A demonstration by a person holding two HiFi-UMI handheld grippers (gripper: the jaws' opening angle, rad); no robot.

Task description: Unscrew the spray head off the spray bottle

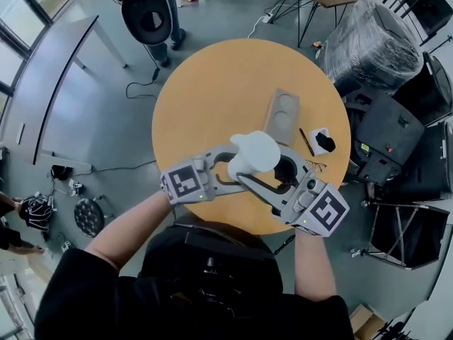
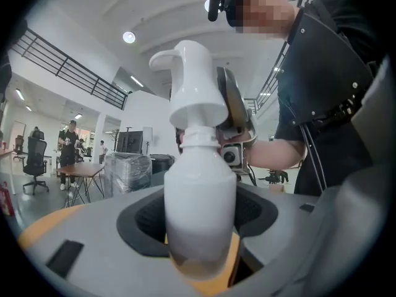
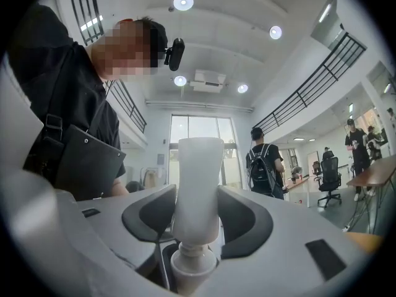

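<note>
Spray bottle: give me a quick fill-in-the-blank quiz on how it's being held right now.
1. The left gripper has its fingers closed on the white spray bottle by its ____.
2. The right gripper has its fingers closed on the bottle's ____.
3. The bottle is held over a table whose top is ____ in shape.

Missing words: body; spray head; round.
</note>
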